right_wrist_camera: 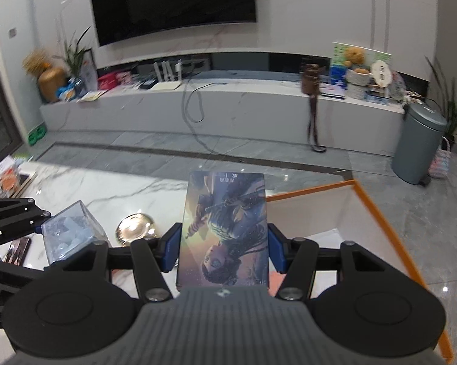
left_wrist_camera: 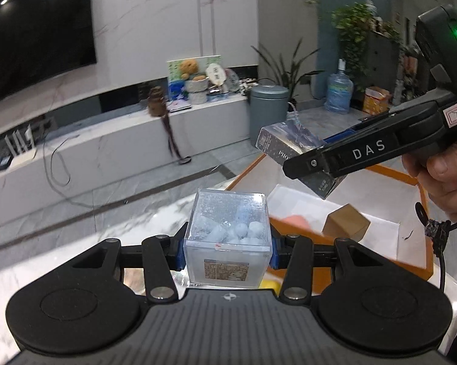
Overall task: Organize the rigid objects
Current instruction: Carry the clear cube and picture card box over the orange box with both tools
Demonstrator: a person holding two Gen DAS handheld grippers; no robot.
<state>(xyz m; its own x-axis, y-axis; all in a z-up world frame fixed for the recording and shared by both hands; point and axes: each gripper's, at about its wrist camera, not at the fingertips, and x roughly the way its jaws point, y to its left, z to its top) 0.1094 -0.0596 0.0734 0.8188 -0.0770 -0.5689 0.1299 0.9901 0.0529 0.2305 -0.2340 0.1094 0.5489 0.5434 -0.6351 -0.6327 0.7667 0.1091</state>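
The clear cube box (left_wrist_camera: 227, 237) is showing as glossy hard plastic, see-through, with matt pale lumps inside and a rough-looking printed paper label on its front; the illustrated box (right_wrist_camera: 225, 231) is looking like smooth printed card with a soft sheen. The left gripper (left_wrist_camera: 227, 251) and right gripper (right_wrist_camera: 224, 251) are presenting matt black plastic arms, ribbed grey housing, bright metal rivets and blue pads, likely rubbery. The tabletop (right_wrist_camera: 106, 188) is reading as polished, reflective veined marble, the small brown cube (left_wrist_camera: 345, 223) as matt cardboard or wood, the tray (right_wrist_camera: 365, 200) as smooth white with an orange rim.
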